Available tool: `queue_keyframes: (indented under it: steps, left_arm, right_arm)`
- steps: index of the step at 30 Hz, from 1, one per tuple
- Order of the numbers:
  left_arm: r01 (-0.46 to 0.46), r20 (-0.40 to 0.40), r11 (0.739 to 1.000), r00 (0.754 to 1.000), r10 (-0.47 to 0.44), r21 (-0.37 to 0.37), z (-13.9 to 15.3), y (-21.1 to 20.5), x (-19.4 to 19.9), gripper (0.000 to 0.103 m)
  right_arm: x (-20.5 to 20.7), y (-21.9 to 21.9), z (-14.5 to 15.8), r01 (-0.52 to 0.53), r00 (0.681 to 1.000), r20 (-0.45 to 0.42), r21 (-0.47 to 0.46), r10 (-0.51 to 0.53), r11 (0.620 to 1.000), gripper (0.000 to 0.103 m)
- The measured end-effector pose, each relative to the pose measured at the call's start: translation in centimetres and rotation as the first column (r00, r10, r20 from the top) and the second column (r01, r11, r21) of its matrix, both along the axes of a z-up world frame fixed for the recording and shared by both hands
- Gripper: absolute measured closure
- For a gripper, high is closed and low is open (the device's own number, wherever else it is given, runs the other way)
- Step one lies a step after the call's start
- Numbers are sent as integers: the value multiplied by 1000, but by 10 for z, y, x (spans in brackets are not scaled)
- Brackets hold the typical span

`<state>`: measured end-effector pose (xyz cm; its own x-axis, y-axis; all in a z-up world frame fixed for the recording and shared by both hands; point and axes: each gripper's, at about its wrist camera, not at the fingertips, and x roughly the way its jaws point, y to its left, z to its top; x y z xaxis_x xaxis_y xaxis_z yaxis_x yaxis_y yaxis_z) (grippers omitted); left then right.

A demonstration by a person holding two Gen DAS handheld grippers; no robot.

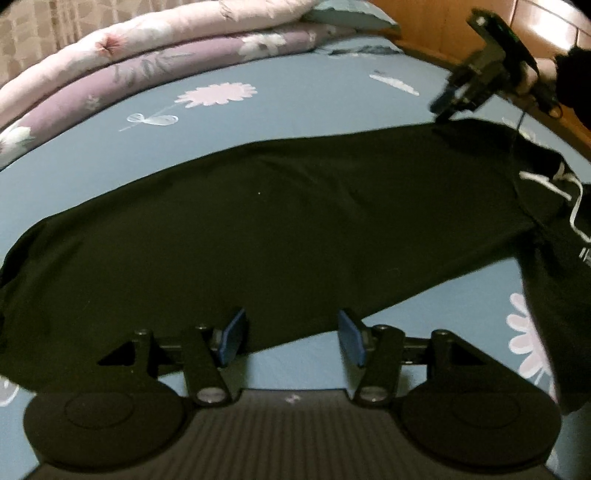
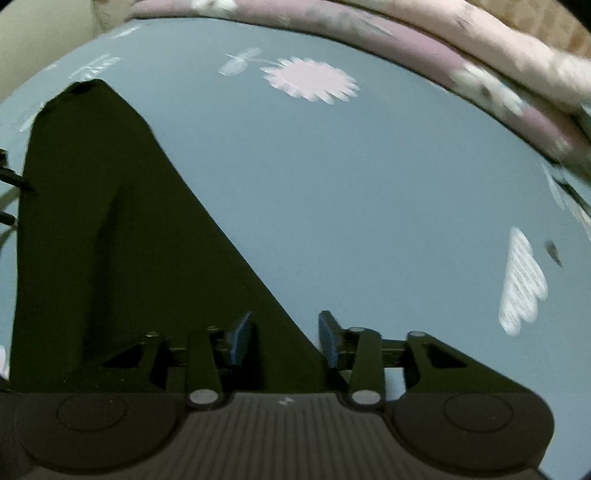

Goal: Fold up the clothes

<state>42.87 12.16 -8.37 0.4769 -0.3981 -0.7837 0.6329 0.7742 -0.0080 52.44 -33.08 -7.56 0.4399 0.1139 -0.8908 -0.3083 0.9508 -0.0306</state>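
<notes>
A black garment lies spread flat across the blue flowered bedsheet, with white print at its right end. My left gripper hovers at its near edge, blue pads wide apart; cloth lies under the gap but is not pinched. My right gripper, held by a hand in a dark sleeve, sits at the garment's far right corner. In the right wrist view the garment fills the left side and its slanted edge runs down between the pads of my right gripper, which stand apart and clamp nothing.
Folded pink and purple quilts line the back of the bed, also in the right wrist view as quilts. A blue pillow and a wooden bed frame lie at the far right. Bare sheet stretches right of the garment.
</notes>
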Motion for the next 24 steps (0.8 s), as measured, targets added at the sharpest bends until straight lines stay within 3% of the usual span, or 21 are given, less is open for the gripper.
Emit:
queue_keyframes:
  steps: [6,10,11,12,13,16,24]
  left_arm:
    - [-36,-20,999,999,35,-26,5,-2,-2,47]
    - [-42,-33,999,999,41,-23,9,-12,0,47]
    - [-38,-34,999,999,38,-17,10,-14,0,47]
    - [-33,-33,999,999,33,-10,12,-17,-1,47]
    - [-29,-32,1000,999,29,-3,14,-19,-2,46]
    - [-25,-33,1000,999,25,7,17,-24,-2,45]
    - [9,-32,1000,999,-8,22,21,-41,-3,44]
  right_arm:
    - [-20,-39,-12,67,997,-28,7,-67,998,49]
    - [-17,-37,-25,17,1000,-17,11,-17,1000,50]
    - [-17,-37,-26,3,1000,-26,33,-2,999,56]
    - [-16,-36,-27,-11,999,-35,55,13,998,81]
    - [-16,-35,-27,-26,999,-40,72,29,997,100]
    - [-21,-32,-22,-60,998,-8,55,61,997,100]
    - [-19,-62,-23,49,998,21,104,-52,993,99]
